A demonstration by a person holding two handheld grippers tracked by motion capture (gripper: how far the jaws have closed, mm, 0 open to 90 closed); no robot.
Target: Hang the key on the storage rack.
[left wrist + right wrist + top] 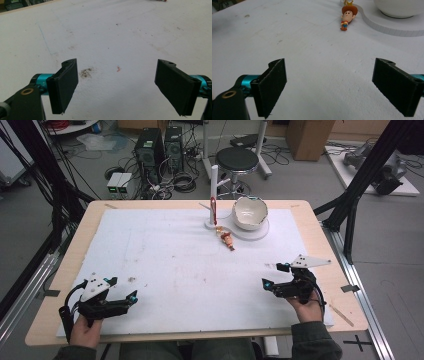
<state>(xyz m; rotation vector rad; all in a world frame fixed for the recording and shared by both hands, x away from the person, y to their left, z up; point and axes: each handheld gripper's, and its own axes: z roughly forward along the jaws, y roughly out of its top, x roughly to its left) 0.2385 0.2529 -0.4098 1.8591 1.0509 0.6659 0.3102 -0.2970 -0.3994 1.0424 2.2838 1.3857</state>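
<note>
Left gripper (123, 288): I see it low at the near left part of the white board (165, 270), jaws wide apart, nothing between them; under it only a small dark stain (86, 72).
Right gripper (276, 275): at the near right edge of the board, jaws also wide apart and empty.
Cowboy figure (228, 240): it lies flat on the board at the far side, just beside the white base (260, 232), well apart from both grippers.
Bowl (249, 213): white, it stands on that base.
Post (214, 195): upright, left of the bowl, with something red on it.
</note>
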